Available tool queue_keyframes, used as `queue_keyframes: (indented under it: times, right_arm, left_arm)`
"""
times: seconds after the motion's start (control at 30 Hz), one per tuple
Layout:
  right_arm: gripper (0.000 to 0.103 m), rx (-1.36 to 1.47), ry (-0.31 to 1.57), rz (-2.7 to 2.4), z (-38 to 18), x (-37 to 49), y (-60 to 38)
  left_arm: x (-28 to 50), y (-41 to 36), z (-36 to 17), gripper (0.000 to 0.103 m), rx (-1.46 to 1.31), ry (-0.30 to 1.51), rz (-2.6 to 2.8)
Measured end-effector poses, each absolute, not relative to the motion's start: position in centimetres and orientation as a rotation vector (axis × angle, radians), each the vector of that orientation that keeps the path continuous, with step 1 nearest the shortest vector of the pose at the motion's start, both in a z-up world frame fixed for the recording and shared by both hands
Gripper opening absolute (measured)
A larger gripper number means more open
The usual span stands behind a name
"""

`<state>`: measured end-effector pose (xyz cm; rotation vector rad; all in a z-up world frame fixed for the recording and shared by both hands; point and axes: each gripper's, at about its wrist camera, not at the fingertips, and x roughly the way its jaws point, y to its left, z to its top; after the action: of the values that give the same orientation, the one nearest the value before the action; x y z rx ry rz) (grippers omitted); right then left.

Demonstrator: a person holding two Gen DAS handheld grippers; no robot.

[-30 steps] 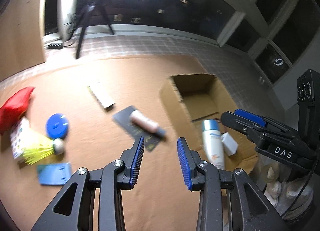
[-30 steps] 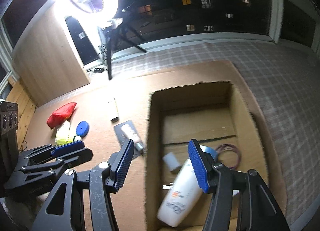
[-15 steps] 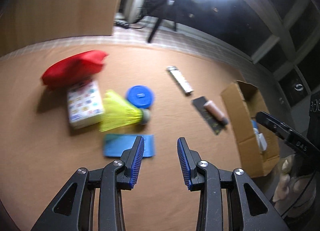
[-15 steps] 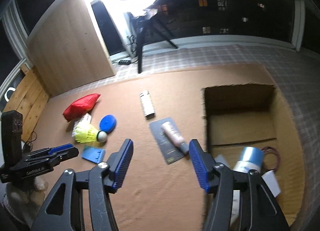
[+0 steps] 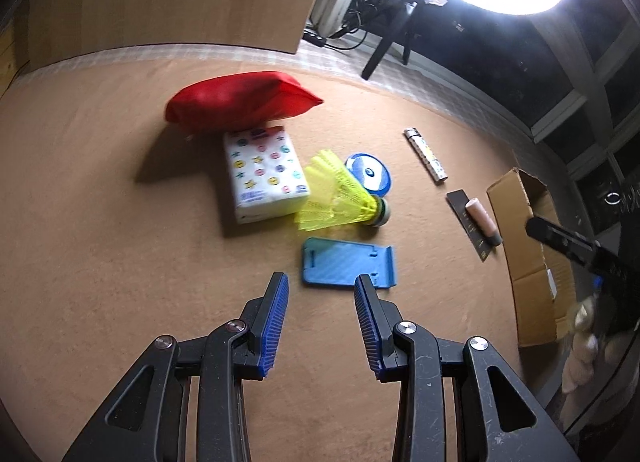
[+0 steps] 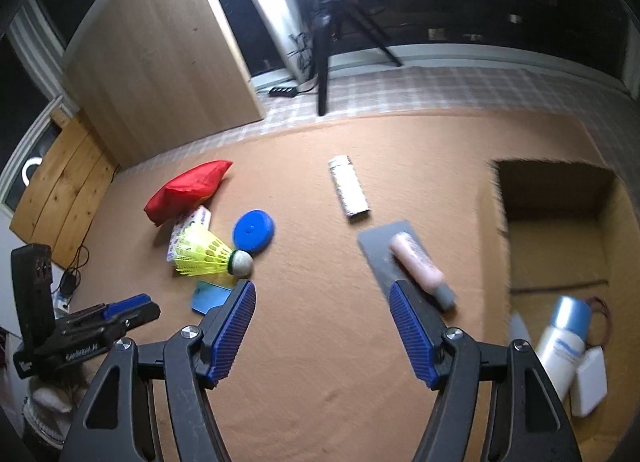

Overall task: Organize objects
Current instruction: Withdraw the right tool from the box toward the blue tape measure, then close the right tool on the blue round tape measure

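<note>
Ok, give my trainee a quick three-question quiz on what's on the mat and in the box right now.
1. True or false: the pink tube lies on the dark card.
2. Which is already inside the cardboard box? A. yellow shuttlecock B. white bottle with blue cap C. red pouch
3. What flat thing lies just ahead of the left gripper?

Key: 1 true; 2 B; 3 the blue phone stand.
</note>
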<state>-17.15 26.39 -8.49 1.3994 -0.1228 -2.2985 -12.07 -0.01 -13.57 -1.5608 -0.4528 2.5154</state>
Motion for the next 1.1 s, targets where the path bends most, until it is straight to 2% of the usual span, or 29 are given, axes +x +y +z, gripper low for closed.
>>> queue_keyframes:
  times: [0.73, 0.97, 1.1]
  right_arm:
    - [0.065, 1.507, 0.199, -2.132, -13.6, -25.6, 11.7]
    - [0.063, 1.534, 0.314, -2.137, -15.2, -26.4, 9.8]
    - [0.058, 1.549, 0.336, -2.131, -15.9, -26.6, 9.7]
  left_arm:
    - [-6.1, -7.3, -12.9, 0.037, -1.571, -0.629, 2.609]
    - [-5.6, -8.1, -13.0, 0.037, -1.577, -0.659, 2.61]
    - [-5.6, -8.0, -13.1, 0.037, -1.58, -0.658, 2.606]
